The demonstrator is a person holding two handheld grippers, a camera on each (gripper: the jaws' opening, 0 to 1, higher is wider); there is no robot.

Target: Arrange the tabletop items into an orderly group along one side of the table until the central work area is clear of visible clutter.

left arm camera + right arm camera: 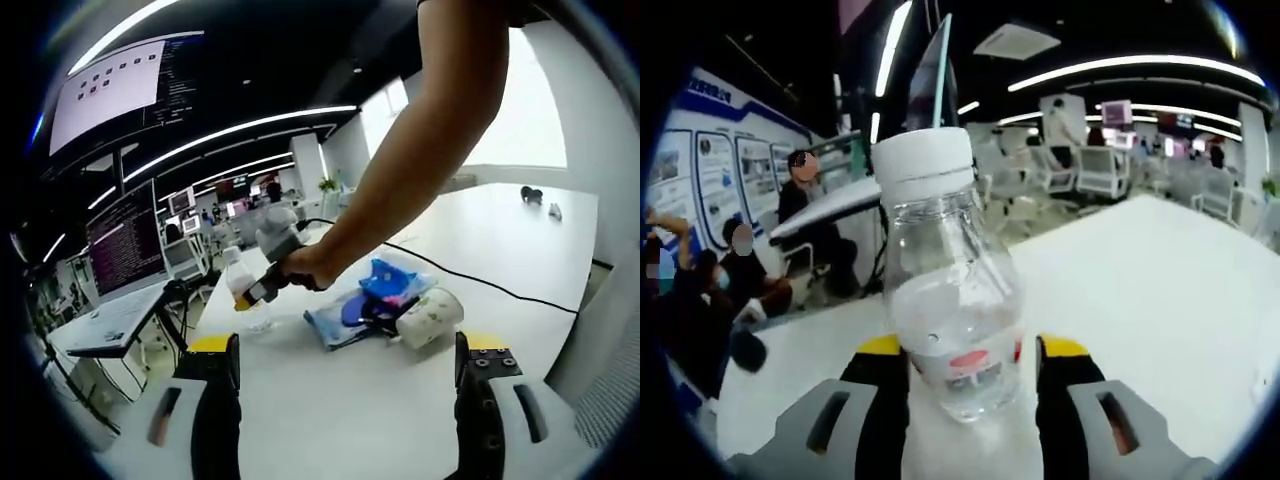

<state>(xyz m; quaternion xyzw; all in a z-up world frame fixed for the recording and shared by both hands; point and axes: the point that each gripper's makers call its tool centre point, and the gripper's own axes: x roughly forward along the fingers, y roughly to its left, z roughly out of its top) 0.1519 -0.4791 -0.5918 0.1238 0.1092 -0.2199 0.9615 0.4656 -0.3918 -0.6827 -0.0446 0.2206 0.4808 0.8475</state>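
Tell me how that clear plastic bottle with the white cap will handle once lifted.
The clear plastic bottle with the white cap looks only partly filled, so probably light, with liquid sloshing. Its thin smooth wall may flex or slip between the right gripper fingers. Tall and narrow, it could tip if set down carelessly.

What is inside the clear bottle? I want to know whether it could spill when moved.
The bottle, between the right hand-held gripper jaws, holds clear liquid in its lower part, and a white cap closes it. Its base is hidden behind the jaws.
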